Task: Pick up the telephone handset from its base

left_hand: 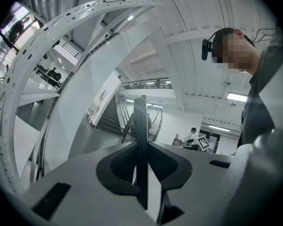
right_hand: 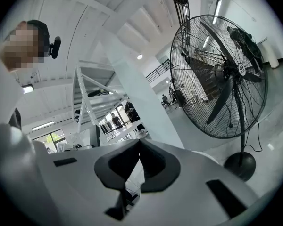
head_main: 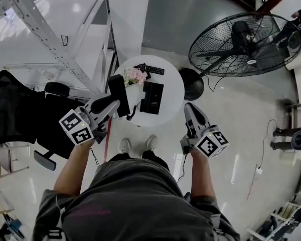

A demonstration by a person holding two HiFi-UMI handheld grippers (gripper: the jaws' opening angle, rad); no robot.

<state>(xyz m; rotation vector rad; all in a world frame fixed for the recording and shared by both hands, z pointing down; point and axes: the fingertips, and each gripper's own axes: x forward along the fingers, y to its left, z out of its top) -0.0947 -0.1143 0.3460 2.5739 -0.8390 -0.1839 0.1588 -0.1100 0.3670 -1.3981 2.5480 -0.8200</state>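
- Well left of the round white table point(head_main: 176, 92) stands a black office chair point(head_main: 15, 112) with a mesh back. A pale metal beam point(head_main: 45, 39), punched with rows of holes, slants down toward the table's far left side.
- The left gripper point(head_main: 113, 106) reaches in at the table's left edge. In the left gripper view a thin, dark, flat slab stands upright between its jaws and they are clamped on it — that is the telephone handset point(head_main: 118, 92).
- From the head view the handset is a black, oblong bar, off its cradle and just left of the telephone base point(head_main: 152, 98). A dark coiled cord point(head_main: 133, 112) curls from its near end across the tabletop.
- On the table's far side I see a small bunch of soft pink flowers point(head_main: 134, 76) and a slim black remote control point(head_main: 151, 70) beside them.
- The base is a black rectangular block sitting at the table's middle.
- The right gripper point(head_main: 189, 108) hovers at the table's right edge — its jaw tips meet with nothing between them.
- Well right of the table stands a big round fan point(head_main: 243, 44) with a black wire cage on a disc foot.
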